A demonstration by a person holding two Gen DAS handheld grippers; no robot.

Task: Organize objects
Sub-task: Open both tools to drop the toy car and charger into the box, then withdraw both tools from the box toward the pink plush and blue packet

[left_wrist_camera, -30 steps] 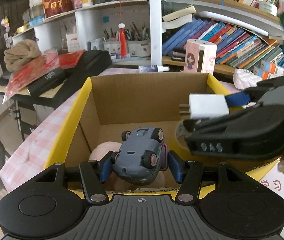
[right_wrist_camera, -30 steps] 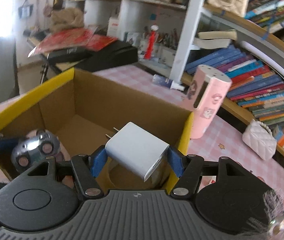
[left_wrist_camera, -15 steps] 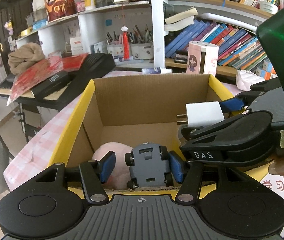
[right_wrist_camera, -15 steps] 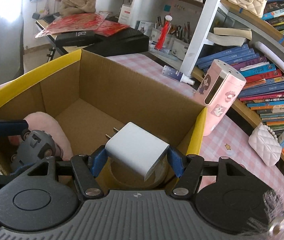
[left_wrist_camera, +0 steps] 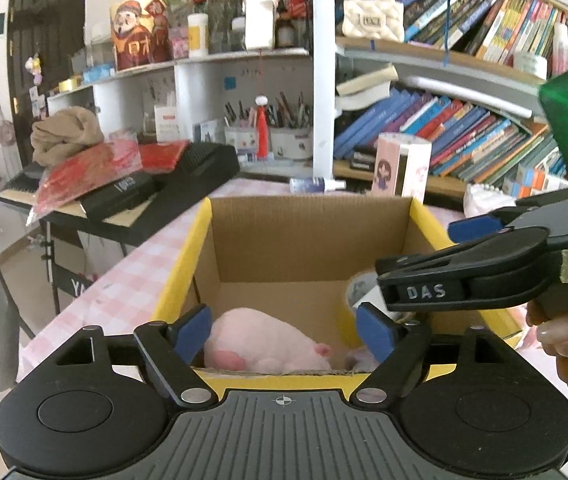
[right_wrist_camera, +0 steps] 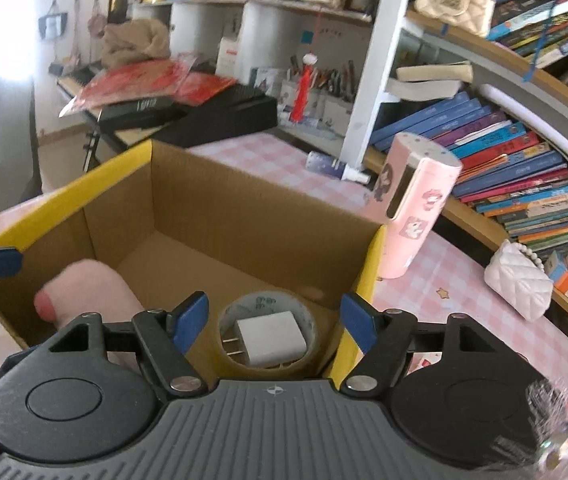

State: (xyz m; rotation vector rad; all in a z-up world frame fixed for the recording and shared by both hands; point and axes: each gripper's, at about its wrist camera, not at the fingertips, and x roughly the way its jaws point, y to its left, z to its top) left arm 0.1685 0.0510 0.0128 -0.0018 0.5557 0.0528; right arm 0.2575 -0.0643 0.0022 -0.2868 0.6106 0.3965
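A yellow-rimmed cardboard box (left_wrist_camera: 304, 240) (right_wrist_camera: 219, 208) stands on the pink checked table. Inside lie a pink plush toy (left_wrist_camera: 263, 344) (right_wrist_camera: 87, 292) and a roll of tape (right_wrist_camera: 267, 332) (left_wrist_camera: 358, 288). A white charger plug (right_wrist_camera: 269, 338) rests inside the tape roll. My left gripper (left_wrist_camera: 286, 332) is open and empty over the box's near edge. My right gripper (right_wrist_camera: 273, 320) is open and empty just above the charger; it also shows in the left wrist view (left_wrist_camera: 464, 276). The toy car is hidden.
A pink cylindrical holder (right_wrist_camera: 416, 208) (left_wrist_camera: 402, 168) stands past the box's far right corner. A white quilted purse (right_wrist_camera: 520, 284) and a small spray bottle (right_wrist_camera: 332, 166) lie on the table. Bookshelves (left_wrist_camera: 464, 140) stand behind, and a black keyboard with red packets (left_wrist_camera: 131, 184) is at left.
Both grippers have opened. The toy car dropped out of my left gripper into the box. The white charger dropped out of my right gripper into the tape roll.
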